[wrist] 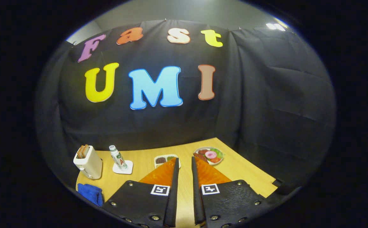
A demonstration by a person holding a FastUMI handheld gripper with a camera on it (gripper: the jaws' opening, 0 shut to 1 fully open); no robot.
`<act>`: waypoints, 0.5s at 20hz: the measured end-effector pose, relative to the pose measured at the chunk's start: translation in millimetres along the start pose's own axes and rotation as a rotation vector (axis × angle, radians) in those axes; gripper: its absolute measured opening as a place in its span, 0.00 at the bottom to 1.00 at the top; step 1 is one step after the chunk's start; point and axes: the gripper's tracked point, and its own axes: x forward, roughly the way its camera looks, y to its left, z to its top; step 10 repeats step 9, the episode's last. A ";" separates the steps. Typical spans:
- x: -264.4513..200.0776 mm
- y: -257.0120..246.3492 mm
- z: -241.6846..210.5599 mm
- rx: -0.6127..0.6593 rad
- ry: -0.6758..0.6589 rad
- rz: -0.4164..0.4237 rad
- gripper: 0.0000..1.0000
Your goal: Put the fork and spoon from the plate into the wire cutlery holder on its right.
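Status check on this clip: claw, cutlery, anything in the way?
Claw nearly closed, holding nothing, above the wooden table. Just beyond its tips: small food tray, plate of food. Toaster and bottle off to one side.

The light wooden table (234, 167) looks smooth with a soft sheen. That cream toaster (90, 164) reads as glossy plastic, the clear bottle (118, 157) too. The blue folded cloth (90, 193) looks soft and matt. The gripper (185, 164) has narrowly parted fingers, nothing between them.

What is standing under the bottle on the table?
A white square coaster lies under the bottle. Its middle is covered by the bottle's base. The tongs are nearly closed, holding nothing.
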 end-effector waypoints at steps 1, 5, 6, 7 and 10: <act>-3.3 4.3 10.9 -0.007 -0.043 0.016 0.23; -16.0 17.4 44.9 -0.025 -0.155 0.058 0.31; -17.8 17.7 48.6 -0.034 -0.164 0.061 0.33; -20.8 19.3 52.4 -0.040 -0.170 0.068 0.33; -25.0 24.4 56.1 -0.048 -0.183 0.084 0.33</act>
